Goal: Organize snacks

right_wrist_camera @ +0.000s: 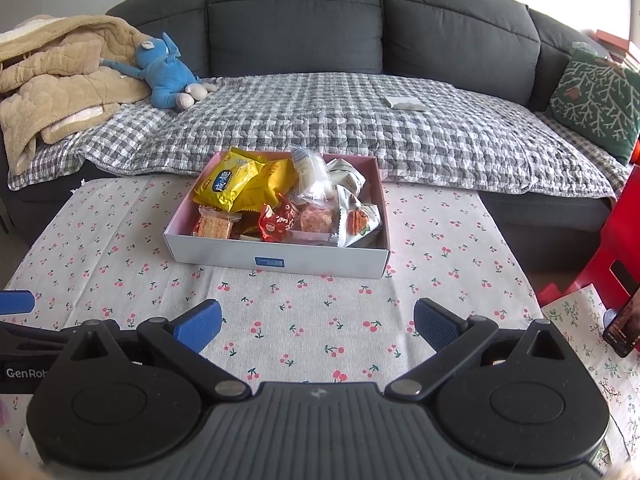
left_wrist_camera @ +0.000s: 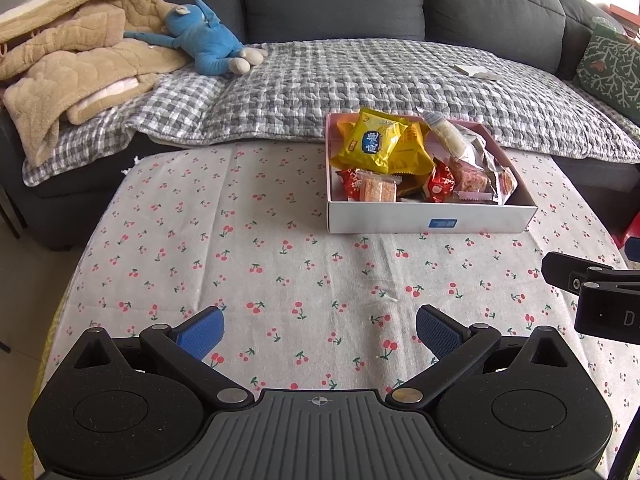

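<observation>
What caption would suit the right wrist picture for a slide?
Open right hand-held gripper hovering over a cherry-print tablecloth, facing a shallow white cardboard box filled with wrapped snacks.

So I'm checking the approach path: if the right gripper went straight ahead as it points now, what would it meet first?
Probably the snack box: its near white wall lies ahead, slightly left of centre, across bare cherry-print tablecloth. The right gripper is open and empty. Depth is uncertain.
</observation>
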Demonstrator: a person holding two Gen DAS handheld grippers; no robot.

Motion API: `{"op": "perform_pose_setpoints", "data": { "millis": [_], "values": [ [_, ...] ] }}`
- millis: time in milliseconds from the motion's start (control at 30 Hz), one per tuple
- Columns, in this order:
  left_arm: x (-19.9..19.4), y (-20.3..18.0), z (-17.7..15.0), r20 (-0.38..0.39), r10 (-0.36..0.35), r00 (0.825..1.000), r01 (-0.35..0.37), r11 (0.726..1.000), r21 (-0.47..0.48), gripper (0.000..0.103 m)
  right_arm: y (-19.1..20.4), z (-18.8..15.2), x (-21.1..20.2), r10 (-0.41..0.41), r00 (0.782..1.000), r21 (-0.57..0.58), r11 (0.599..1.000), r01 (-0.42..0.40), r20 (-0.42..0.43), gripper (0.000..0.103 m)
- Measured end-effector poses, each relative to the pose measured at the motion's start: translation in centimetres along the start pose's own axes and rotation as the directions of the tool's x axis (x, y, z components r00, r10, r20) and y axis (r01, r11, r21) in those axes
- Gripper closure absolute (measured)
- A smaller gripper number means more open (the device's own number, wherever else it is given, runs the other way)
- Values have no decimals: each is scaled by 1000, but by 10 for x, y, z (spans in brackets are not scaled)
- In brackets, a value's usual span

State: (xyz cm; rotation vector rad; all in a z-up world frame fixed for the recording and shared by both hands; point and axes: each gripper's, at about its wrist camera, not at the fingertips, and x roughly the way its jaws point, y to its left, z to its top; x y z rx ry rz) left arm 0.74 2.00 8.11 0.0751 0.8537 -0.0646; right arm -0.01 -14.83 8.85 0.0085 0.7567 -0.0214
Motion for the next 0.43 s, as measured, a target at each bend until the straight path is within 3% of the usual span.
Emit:
{"op": "perform_pose_setpoints", "data": {
  "millis": [433],
  "values": [
    [-2, 0, -1, 9, 1, 1000, -1, 1000, 9, 0, 1, -1, 0, 2, 1000, -5, 1000, -2, -1, 1]
  ]
}}
